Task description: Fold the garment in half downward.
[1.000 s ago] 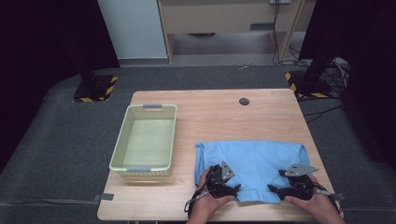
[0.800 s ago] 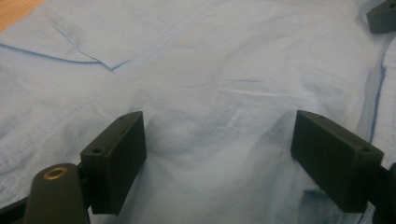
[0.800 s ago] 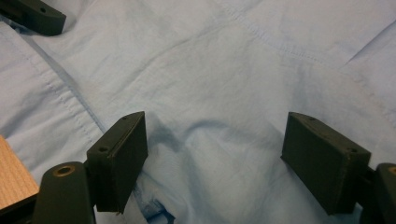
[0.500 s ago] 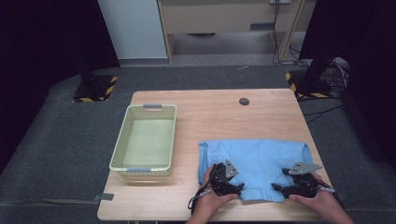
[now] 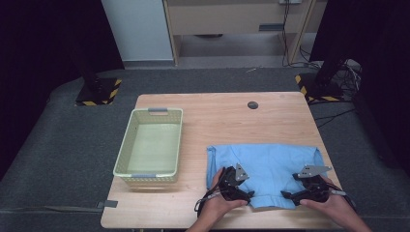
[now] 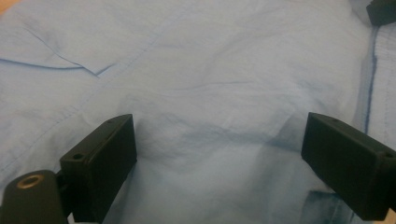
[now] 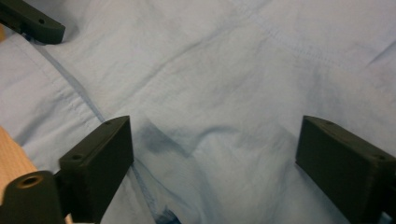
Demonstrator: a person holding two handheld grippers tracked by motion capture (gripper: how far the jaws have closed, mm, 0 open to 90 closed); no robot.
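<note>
Blue cloth shifted right, near edge hidden.

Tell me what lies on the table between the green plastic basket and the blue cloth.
Nothing: in the high view, bare wooden table separates the pale green plastic basket from the light blue cloth. They lie apart, not touching.

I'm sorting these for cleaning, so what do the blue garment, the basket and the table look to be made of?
Blue garment: thin woven fabric, matte, likely cotton; it creases softly and shows stitched seams. Basket: probably moulded plastic, pale green, with slotted walls. Table: wood or wood-look laminate, with light grain and a smooth, low-sheen finish.
</note>
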